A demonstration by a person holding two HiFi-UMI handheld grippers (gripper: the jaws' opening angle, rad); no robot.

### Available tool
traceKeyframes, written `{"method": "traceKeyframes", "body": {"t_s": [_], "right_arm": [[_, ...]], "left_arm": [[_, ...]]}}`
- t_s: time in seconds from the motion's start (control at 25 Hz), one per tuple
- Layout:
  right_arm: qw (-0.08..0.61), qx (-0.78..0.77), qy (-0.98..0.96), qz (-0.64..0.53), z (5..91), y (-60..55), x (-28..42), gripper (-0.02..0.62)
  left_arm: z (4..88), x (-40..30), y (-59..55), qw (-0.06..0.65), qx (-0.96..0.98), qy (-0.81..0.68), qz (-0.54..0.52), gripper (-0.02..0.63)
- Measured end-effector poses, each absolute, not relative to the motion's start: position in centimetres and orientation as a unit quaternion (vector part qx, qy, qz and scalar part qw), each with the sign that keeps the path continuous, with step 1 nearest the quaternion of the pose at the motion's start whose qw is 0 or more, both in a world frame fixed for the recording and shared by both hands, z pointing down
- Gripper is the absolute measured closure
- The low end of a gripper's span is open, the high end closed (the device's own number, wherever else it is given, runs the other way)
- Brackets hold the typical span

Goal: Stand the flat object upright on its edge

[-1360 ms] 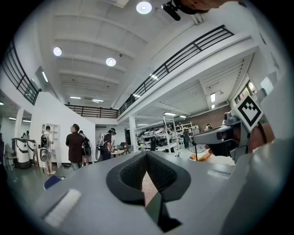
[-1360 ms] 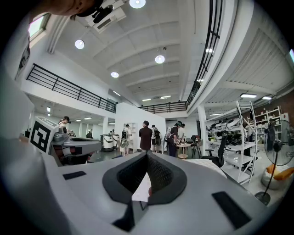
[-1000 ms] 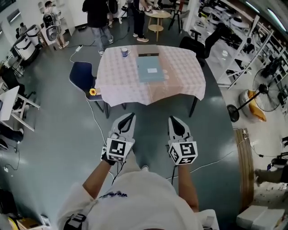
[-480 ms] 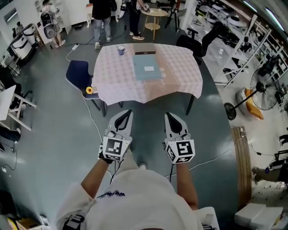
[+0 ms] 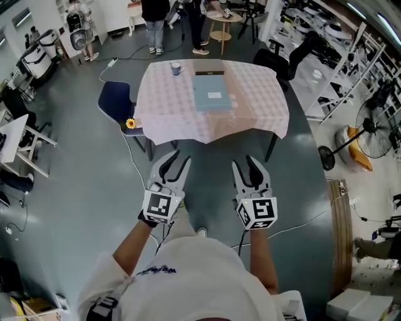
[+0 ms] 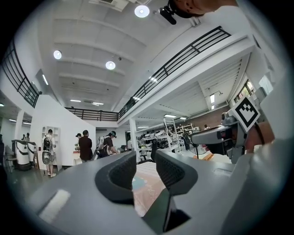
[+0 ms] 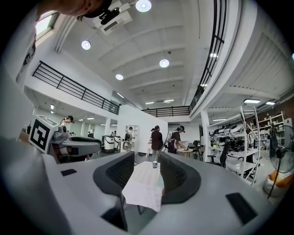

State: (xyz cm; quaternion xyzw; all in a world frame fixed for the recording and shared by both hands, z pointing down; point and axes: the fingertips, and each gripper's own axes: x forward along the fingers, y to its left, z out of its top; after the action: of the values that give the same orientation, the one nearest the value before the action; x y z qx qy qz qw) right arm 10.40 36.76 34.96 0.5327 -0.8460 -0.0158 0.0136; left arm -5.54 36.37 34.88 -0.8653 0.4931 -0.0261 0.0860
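The person stands back from the table [image 5: 169, 103], well apart from it, with a gripper in each hand held out level over the grey floor [image 5: 81, 188]. The left gripper [image 5: 177, 158] has its jaws a little apart; they have just been opening, and nothing sits between them, only the far table seen through the gap. The right gripper [image 5: 246, 162] is the same: jaws just opened a small way, pads bare, the table and its mug [image 5: 176, 68] showing far off between them. The two grippers are side by side, near each other but not touching.

The table wears a pale patterned cloth [image 5: 257, 94] that hangs over the edges. The board [image 5: 212, 95], a grey-blue flat thing with a small white label, lies flat near the middle of the table, a bit toward the far side, with a dark strip [image 5: 208, 73] along its far edge. The mug stands by the far left corner, apart from the board.

A blue chair [image 5: 116, 103] is pushed in at the table's left, with a yellow flower [image 5: 130, 124] at its near corner. People [image 5: 153, 12] stand beyond the table, and a fan [image 5: 369, 125] stands off to the right
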Motion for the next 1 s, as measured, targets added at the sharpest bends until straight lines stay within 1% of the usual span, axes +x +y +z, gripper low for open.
{"method": "traceKeyframes", "body": {"t_s": [0.16, 0.24, 0.32, 0.36, 0.4, 0.44, 0.48, 0.56, 0.72, 1.0], "right_arm": [[0.020, 0.530, -0.848, -0.010, 35.3, 36.7, 10.7, 0.341], [0.021, 0.529, -0.848, -0.009, 35.3, 36.6, 10.9, 0.300], [0.014, 0.534, -0.845, 0.000, 35.2, 36.3, 11.5, 0.273], [0.004, 0.539, -0.842, 0.010, 35.1, 36.2, 11.9, 0.229], [-0.008, 0.545, -0.838, 0.021, 34.9, 36.1, 12.3, 0.169], [-0.020, 0.548, -0.836, 0.029, 34.7, 36.0, 12.6, 0.096], [-0.026, 0.550, -0.834, 0.031, 34.5, 35.9, 12.7, 0.049], [-0.020, 0.553, -0.833, 0.021, 34.5, 35.6, 12.7, 0.010], [0.011, 0.555, -0.832, 0.019, 35.9, 34.5, 12.8, 0.003], [0.024, 0.561, -0.826, 0.040, 37.0, 28.8, 12.9, 0.003]], "left_arm": [[35.2, -6.0, 35.9, 0.065, -0.861, 0.503, -0.023, 0.336], [35.3, -6.1, 35.6, 0.062, -0.861, 0.505, -0.021, 0.301], [35.3, -6.1, 35.5, 0.066, -0.861, 0.504, -0.017, 0.238], [35.2, -6.0, 35.5, 0.069, -0.862, 0.502, -0.014, 0.233], [35.3, -6.0, 35.4, 0.069, -0.864, 0.499, -0.010, 0.215], [35.5, -6.0, 35.4, 0.065, -0.866, 0.496, -0.008, 0.179], [35.7, -6.1, 35.2, 0.059, -0.867, 0.494, -0.009, 0.155], [36.3, -6.5, 34.7, 0.048, -0.868, 0.494, -0.016, 0.127], [37.7, -6.7, 33.1, 0.031, -0.870, 0.491, -0.034, 0.112], [37.3, -7.3, 27.6, 0.032, -0.865, 0.499, -0.029, 0.114]]}}
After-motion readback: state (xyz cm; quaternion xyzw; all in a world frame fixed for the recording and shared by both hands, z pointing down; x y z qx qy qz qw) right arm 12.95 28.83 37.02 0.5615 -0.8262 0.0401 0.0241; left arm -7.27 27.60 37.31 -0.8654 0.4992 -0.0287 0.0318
